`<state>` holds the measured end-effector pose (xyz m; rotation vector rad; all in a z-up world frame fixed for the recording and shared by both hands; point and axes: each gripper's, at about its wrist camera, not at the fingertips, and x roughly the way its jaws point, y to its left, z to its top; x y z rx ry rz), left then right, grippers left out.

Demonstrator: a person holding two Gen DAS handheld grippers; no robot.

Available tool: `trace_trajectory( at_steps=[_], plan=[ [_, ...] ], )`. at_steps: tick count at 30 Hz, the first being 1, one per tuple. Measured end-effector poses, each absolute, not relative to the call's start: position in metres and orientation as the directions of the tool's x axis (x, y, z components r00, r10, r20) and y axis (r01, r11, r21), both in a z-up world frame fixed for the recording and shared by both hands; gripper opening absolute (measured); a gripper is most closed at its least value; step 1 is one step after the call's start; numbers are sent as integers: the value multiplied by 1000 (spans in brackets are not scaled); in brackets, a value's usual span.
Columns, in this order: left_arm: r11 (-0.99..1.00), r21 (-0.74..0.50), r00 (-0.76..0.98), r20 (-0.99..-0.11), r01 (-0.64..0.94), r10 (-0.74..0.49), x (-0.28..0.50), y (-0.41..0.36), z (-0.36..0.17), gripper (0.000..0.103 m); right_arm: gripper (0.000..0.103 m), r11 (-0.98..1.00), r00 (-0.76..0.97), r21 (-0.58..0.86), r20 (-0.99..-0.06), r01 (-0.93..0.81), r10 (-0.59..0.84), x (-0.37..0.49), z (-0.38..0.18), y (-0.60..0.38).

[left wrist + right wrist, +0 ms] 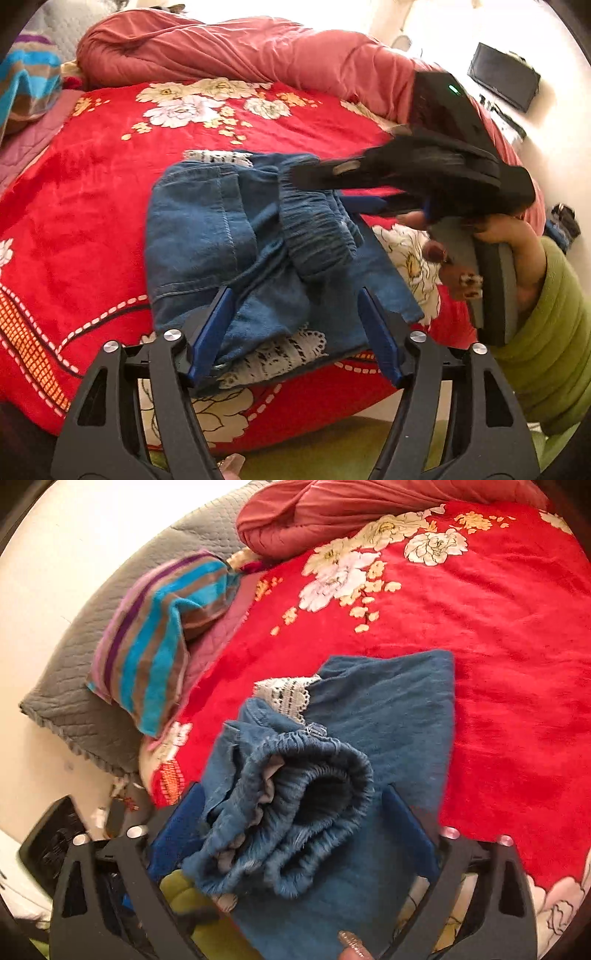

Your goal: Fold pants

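Denim fills the middle of both views: a pair of small blue jeans with a gathered elastic waistband and white lace trim (236, 236) lies partly folded on the red plush bedspread printed with cream and white flowers (92, 192). The pants sit near the bed's front edge, bunched into a thick bundle with the lace peeking out at the far end and again underneath at the near end.

Your left gripper (299, 332), black with blue pads, points down over the near end of the bundle. Its jaws stand fairly wide, one on each side of the denim, and the pads do not press the cloth.

Your right gripper (295, 827) reaches in from the right side of the left wrist view, held by your hand (491, 254) in a green quilted sleeve (554, 332). From its own camera the scrunched waistband rises between the two blue pads. The jaws stand partly apart, and the left pad lies against the fabric, but the cloth hides enough that you cannot tell whether they pinch it.

Behind the pants, a rolled salmon-pink quilt (240, 48) lies across the far side of the bed. A striped blue, brown and purple towel (162, 635) rests at the bed's side on a grey quilted pad (74, 686).
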<state>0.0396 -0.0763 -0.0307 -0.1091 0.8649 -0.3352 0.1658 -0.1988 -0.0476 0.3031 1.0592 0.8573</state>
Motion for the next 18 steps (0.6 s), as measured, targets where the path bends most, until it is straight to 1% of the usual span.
trace_trajectory(
  at_steps=[3, 5, 7, 8, 9, 11, 13, 18],
  plan=[
    [940, -224, 592, -732, 258, -337, 37, -80, -32, 63, 36, 665, 262, 523, -645, -533, 717, 153, -34, -201],
    [937, -226, 588, -732, 266, -343, 37, -81, -33, 63, 36, 673, 274, 506, -650, -540, 708, 150, -33, -206],
    [932, -235, 583, -729, 277, -357, 37, -82, -33, 63, 36, 700, 271, 501, -678, -510, 683, 156, -45, -211],
    [930, -238, 582, -728, 281, -363, 37, -82, -33, 63, 37, 706, 262, 512, -686, -489, 678, 159, -52, -213],
    [929, -238, 582, -727, 284, -364, 36, -82, -33, 63, 42, 707, 258, 525, -685, -474, 682, 160, -57, -214],
    [930, -233, 583, -728, 283, -360, 34, -83, -32, 63, 45, 706, 260, 530, -681, -469, 685, 161, -57, -214],
    [930, -242, 587, -723, 277, -363, 33, -80, -30, 63, 55, 708, 281, 517, -674, -481, 683, 158, -48, -214],
    [933, -247, 606, -710, 263, -359, 29, -76, -20, 67, 72, 713, 365, 480, -629, -511, 686, 148, -21, -230]
  ],
)
